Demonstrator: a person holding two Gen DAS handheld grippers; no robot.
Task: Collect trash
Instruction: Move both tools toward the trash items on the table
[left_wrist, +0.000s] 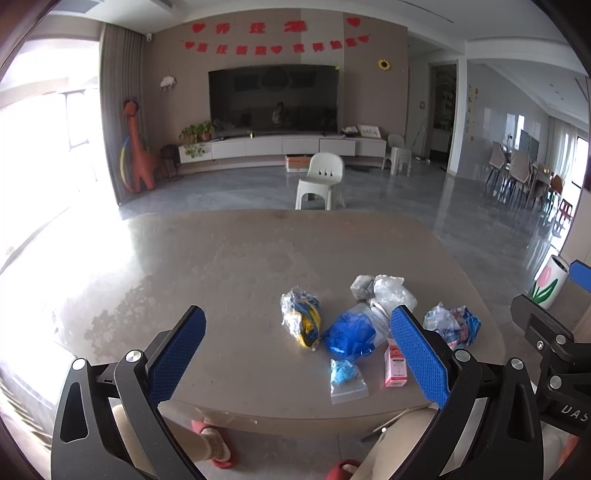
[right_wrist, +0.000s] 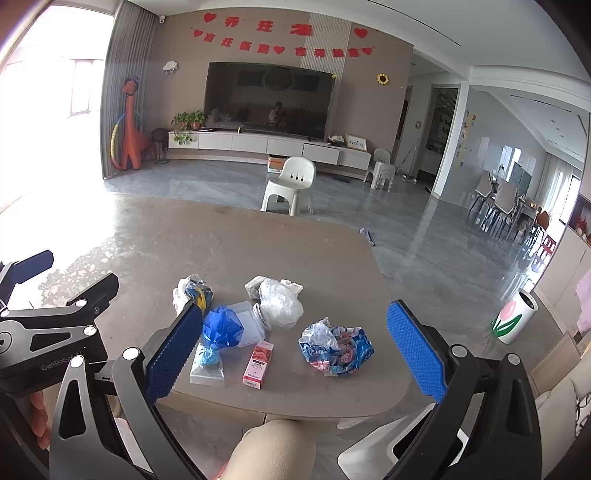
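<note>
Trash lies in a loose pile on the near right part of the brown table: a yellow-blue wrapper, a blue bag, a small zip bag, a pink box, clear plastic and a crumpled blue-pink wrapper. My left gripper hangs open above the table's near edge, short of the pile and holding nothing. My right gripper is open too, with the pink box and the blue-pink wrapper seen between its fingers, untouched.
A white bin with a tulip picture stands on the floor right of the table. A white plastic chair sits beyond the far edge. The person's knee is under the near edge. The table's left half is bare.
</note>
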